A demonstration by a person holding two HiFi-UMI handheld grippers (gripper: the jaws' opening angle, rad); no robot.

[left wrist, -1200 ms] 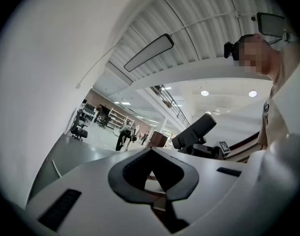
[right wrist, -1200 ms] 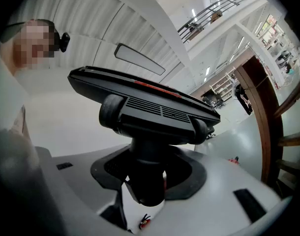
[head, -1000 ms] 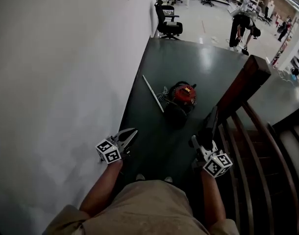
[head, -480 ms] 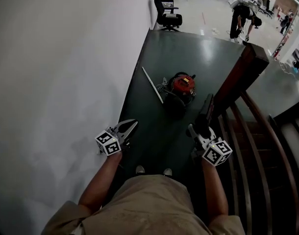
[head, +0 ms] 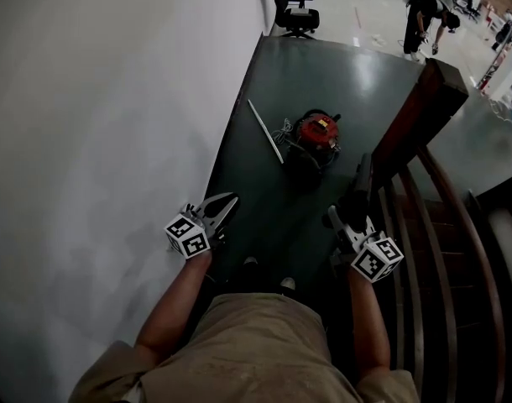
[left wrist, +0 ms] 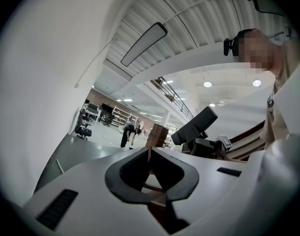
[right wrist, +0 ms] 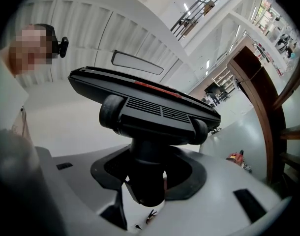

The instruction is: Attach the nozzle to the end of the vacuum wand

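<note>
Underfoot, a glossy dark grey-green floor, shut in on the left by a plain white wall and on the right by a dark wooden stair railing with a thick square post. Beyond the floor's far edge, a wide, brightly lit hall, with a black office chair and a person bent over at the waist.

Ahead on the floor, a red-and-black canister vacuum cleaner. Just to its left, flat on the floor and slanted, a thin pale metal wand, well apart from both grippers.

Low near the wall, the left gripper, jaws pressed together on nothing. Close to the railing, the right gripper, jaws part-spread and pinching the round neck of a black plastic floor nozzle, its wide flat head out past the fingertips and nowhere near the wand.

Between wand and canister, a small tangle of cord or hose, too fine to sort out. Right gripper's pads largely covered by the nozzle neck. Railing cut off at the right edge. No telling whether the wand joins the canister.
</note>
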